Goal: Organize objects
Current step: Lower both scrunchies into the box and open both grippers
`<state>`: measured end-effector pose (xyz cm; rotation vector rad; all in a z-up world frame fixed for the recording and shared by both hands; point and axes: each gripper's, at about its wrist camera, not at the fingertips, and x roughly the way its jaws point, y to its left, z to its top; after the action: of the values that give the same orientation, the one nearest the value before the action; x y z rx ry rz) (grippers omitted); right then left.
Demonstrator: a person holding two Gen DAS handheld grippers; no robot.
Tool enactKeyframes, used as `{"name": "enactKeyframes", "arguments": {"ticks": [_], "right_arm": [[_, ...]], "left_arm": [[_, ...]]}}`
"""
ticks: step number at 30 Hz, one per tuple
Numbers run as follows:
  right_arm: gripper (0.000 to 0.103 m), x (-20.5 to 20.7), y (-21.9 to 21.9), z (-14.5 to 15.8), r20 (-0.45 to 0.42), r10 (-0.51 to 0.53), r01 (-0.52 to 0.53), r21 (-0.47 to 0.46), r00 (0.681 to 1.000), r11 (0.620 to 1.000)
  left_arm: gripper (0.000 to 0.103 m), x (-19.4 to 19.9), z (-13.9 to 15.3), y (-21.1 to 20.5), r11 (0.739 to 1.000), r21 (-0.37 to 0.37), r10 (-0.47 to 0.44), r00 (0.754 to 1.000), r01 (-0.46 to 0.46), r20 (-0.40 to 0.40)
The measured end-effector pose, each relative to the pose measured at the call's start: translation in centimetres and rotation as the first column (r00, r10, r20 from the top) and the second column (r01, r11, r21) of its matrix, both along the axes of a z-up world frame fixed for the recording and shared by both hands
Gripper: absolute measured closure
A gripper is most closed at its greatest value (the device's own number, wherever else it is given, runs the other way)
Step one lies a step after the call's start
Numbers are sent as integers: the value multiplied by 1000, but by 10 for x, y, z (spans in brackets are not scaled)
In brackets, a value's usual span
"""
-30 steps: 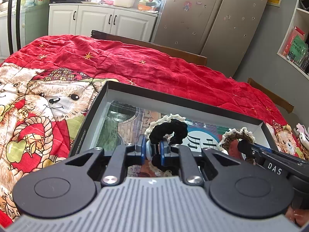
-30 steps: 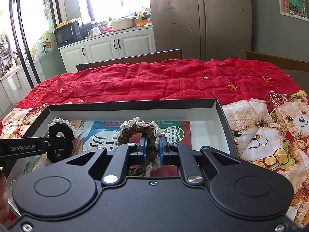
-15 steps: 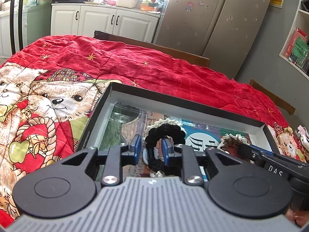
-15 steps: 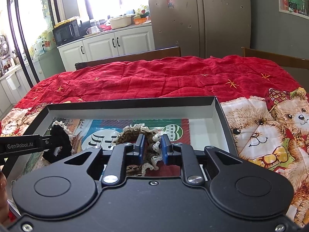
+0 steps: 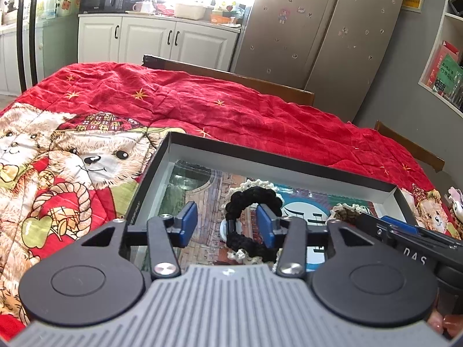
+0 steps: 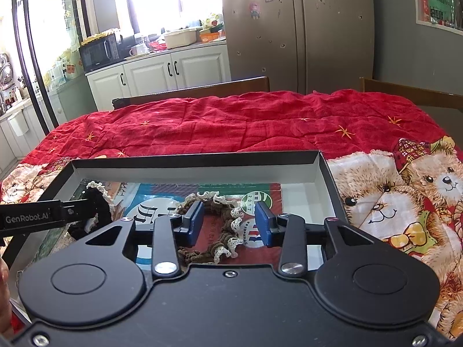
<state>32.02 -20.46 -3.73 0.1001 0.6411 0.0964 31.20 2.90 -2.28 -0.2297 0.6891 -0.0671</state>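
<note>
Now both grippers are hanging over the shallow black box (image 6: 328,173) that is sitting on the red bear-print quilt (image 6: 231,121). The left gripper (image 5: 227,225) is standing with its jaws spread, having just been opening, and the black crocheted scrunchie (image 5: 251,199) is resting inside the box between the blue pads (image 5: 264,225), leaning against the right-hand pad while the left-hand pad is clear of it. The right gripper (image 6: 230,222) is likewise parted, its jaws having just been opening, and the brown scrunchie with cream trim (image 6: 220,231) is lying flat on the printed sheet (image 6: 260,199) lining the box floor, between the pads and touching neither firmly. Inside the box, the black scrunchie is lying toward its left end and the brown one nearer the middle.
</note>
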Motion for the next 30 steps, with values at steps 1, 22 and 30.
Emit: {"name": "enactKeyframes", "arguments": {"ticks": [1,22,30], "right_arm": [[63,0,0,0,2,1,-1,-1,1000,1000],[58,-29,0,23,70,34,-35,8,997,999],[58,-58,0,45,116,58,-60,12,992,998]], "left_arm": [[39,-1,1,-1,1000,5,1,1000,-1,4],[25,-37,29,-3,998,70,-9,996,2,88],[22,-64,47,-3,997,76,-30,992,21,124]]}}
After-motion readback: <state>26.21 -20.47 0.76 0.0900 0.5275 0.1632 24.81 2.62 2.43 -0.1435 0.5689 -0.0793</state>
